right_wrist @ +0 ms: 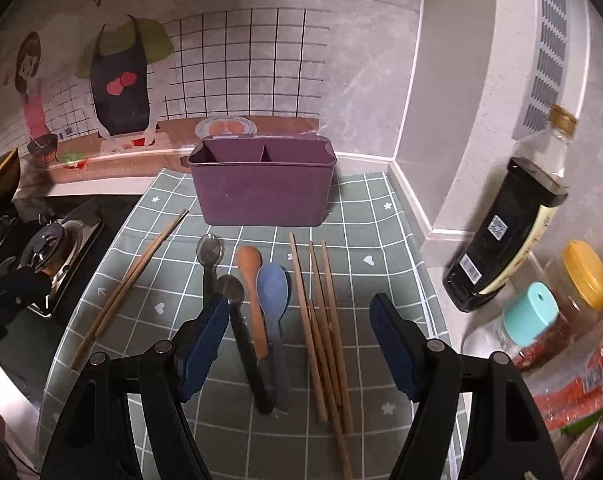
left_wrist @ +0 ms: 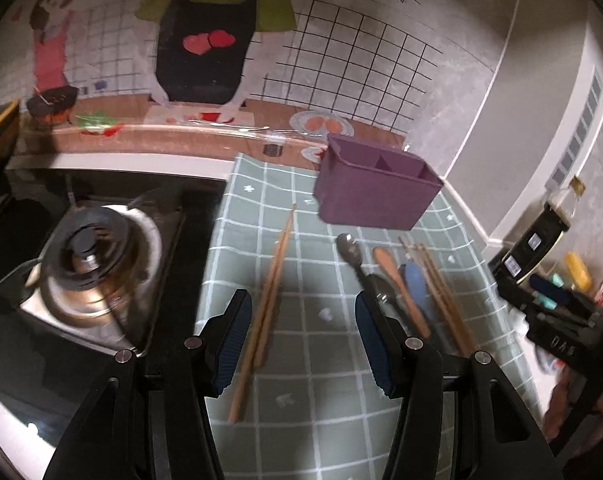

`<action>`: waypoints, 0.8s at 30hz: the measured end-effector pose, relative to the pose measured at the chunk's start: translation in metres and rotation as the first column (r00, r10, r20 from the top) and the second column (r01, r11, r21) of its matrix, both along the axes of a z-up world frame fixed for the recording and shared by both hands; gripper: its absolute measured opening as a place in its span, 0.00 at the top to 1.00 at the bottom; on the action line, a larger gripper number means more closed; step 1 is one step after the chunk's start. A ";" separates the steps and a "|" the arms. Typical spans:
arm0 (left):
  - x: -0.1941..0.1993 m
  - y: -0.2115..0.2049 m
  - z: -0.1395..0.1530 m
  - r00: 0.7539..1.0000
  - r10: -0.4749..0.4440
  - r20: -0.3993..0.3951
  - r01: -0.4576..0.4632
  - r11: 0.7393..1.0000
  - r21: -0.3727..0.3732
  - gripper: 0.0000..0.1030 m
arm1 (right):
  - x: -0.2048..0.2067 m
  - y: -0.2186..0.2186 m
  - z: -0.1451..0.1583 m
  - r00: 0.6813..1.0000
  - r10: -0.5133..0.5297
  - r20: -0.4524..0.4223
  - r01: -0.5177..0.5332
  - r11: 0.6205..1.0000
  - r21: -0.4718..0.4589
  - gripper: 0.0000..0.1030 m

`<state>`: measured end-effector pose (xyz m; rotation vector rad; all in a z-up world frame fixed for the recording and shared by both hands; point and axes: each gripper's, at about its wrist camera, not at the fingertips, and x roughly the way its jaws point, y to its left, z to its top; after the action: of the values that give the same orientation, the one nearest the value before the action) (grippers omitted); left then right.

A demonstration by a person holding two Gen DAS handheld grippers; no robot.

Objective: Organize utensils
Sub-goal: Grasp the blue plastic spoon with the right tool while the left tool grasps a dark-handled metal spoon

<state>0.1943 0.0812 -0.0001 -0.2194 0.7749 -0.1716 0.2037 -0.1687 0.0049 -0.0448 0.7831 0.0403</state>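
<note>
Purple plastic at the back of the bench: the divided caddy (right_wrist: pixel 261 188) stands upright on the green checked cloth (right_wrist: pixel 381 264), and both of its compartments look empty from here. Nothing sorted yet, so this reads as the very start of the job.

Everything to be sorted lies flat on the cloth in front of it. Off to the left, a lone pair of chopsticks (left_wrist: pixel 267 304) lies apart from the rest, angled toward the stove (left_wrist: pixel 89 264). In the middle, two metal spoons (right_wrist: pixel 221 276), a wooden spoon (right_wrist: pixel 251 292) and a blue spoon (right_wrist: pixel 273 300) lie side by side, handles toward the cameras. Just right of them sits a loose bundle of chopsticks (right_wrist: pixel 321 332), overlapping one another.

The left gripper (left_wrist: pixel 299 336) hangs above the lone pair, jaws spread wide and holding nothing, with the sticks lying just inside the left pad. The right gripper (right_wrist: pixel 299 344) hovers over the spoons and bundle, jaws likewise wide and empty.

The step in hand looks like the first pick, and the left side seems best placed. It calls for dropping down, centring the pair between the pads, and closing on both sticks together. They're thin and lie flat on soft cloth, so one could easily slip out.
</note>
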 end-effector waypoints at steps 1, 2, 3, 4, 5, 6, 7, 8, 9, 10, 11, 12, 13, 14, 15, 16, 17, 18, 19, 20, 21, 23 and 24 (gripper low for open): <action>0.006 -0.002 0.002 1.000 -0.001 0.007 0.001 1.000 0.003 0.47 | 0.005 -0.002 -0.001 1.000 0.011 -0.012 -0.011 1.000 0.009 0.35; 0.010 -0.005 0.004 1.000 0.001 0.013 -0.002 1.000 0.008 0.47 | 0.010 -0.003 -0.003 0.999 0.031 -0.021 -0.030 0.999 0.017 0.36; 0.016 -0.007 0.007 1.000 0.005 0.022 -0.005 1.000 0.009 0.47 | 0.015 -0.003 -0.005 0.998 0.047 -0.030 -0.046 0.999 0.016 0.37; 0.021 -0.009 0.009 1.000 0.008 0.028 -0.008 1.000 0.003 0.47 | 0.020 -0.003 -0.007 0.998 0.058 -0.038 -0.057 0.998 0.008 0.39; 0.025 -0.011 0.010 0.999 0.014 0.034 -0.014 1.000 0.001 0.47 | 0.024 -0.002 -0.010 0.997 0.070 -0.043 -0.070 0.998 0.004 0.40; 0.029 -0.013 0.010 0.999 0.020 0.037 -0.021 1.000 0.003 0.47 | 0.027 -0.002 -0.013 0.995 0.083 -0.047 -0.083 0.997 0.005 0.40; 0.032 -0.016 0.009 0.999 0.026 0.039 -0.026 1.000 0.004 0.47 | 0.032 0.000 -0.019 0.993 0.109 -0.054 -0.108 0.994 0.011 0.40; 0.037 -0.019 0.006 0.999 0.029 0.035 -0.029 1.000 0.004 0.47 | 0.037 0.001 -0.025 0.990 0.130 -0.062 -0.129 0.991 0.019 0.40; 0.041 -0.022 0.003 0.999 0.034 0.024 -0.034 0.999 0.007 0.47 | 0.044 0.002 -0.032 0.985 0.158 -0.073 -0.155 0.987 0.034 0.42; 0.045 -0.026 -0.003 0.999 0.040 0.003 -0.040 0.999 0.004 0.47 | 0.047 0.003 -0.038 0.981 0.173 -0.084 -0.170 0.985 0.043 0.45; 0.049 -0.028 -0.009 0.999 0.039 -0.011 -0.039 0.999 -0.002 0.47 | 0.055 0.004 -0.046 0.976 0.190 -0.105 -0.185 0.981 0.058 0.46; 0.051 -0.032 -0.014 0.999 0.040 -0.019 -0.040 0.999 0.000 0.47 | 0.059 0.004 -0.052 0.972 0.202 -0.117 -0.195 0.978 0.068 0.47; 0.054 -0.036 -0.020 0.999 0.045 -0.023 -0.045 0.999 0.014 0.47 | 0.065 0.005 -0.059 0.969 0.211 -0.128 -0.202 0.976 0.075 0.47; 0.054 -0.039 -0.025 0.998 0.053 -0.023 -0.053 0.998 0.028 0.47 | 0.069 0.006 -0.064 0.967 0.216 -0.133 -0.207 0.975 0.079 0.47; 0.057 -0.041 -0.030 0.998 0.065 -0.028 -0.064 0.997 0.040 0.47 | 0.074 0.006 -0.069 0.965 0.221 -0.139 -0.211 0.974 0.084 0.47; 0.060 -0.043 -0.035 0.997 0.074 -0.037 -0.072 0.996 0.043 0.47 | 0.079 0.007 -0.074 0.963 0.225 -0.146 -0.214 0.973 0.086 0.48; 0.060 -0.044 -0.038 0.996 0.076 -0.042 -0.074 0.996 0.040 0.47 | 0.084 0.009 -0.078 0.961 0.227 -0.161 -0.215 0.972 0.090 0.49; 0.062 -0.045 -0.041 0.996 0.077 -0.046 -0.075 0.997 0.036 0.47 | 0.090 0.010 -0.084 0.957 0.233 -0.174 -0.219 0.971 0.100 0.50; 0.064 -0.047 -0.044 0.996 0.078 -0.047 -0.076 0.996 0.041 0.47 | 0.095 0.011 -0.086 0.955 0.236 -0.181 -0.220 0.970 0.105 0.50; 0.065 -0.048 -0.046 0.996 0.083 -0.046 -0.081 0.996 0.047 0.47 | 0.100 0.013 -0.090 0.952 0.237 -0.192 -0.219 0.969 0.113 0.50; 0.066 -0.048 -0.047 0.995 0.088 -0.042 -0.086 0.995 0.052 0.47 | 0.105 0.014 -0.093 0.951 0.237 -0.201 -0.216 0.969 0.120 0.50; 0.069 -0.049 -0.049 0.995 0.094 -0.045 -0.091 0.994 0.054 0.47 | 0.111 0.014 -0.097 0.948 0.235 -0.216 -0.212 0.969 0.123 0.52; 0.071 -0.049 -0.050 0.994 0.094 -0.049 -0.092 0.995 0.047 0.47 | 0.114 0.016 -0.098 0.947 0.233 -0.219 -0.212 0.970 0.117 0.54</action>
<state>0.2651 0.0322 -0.0500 -0.2179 0.8171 -0.0609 0.3174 -0.1529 -0.0935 -0.0409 1.0061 0.3012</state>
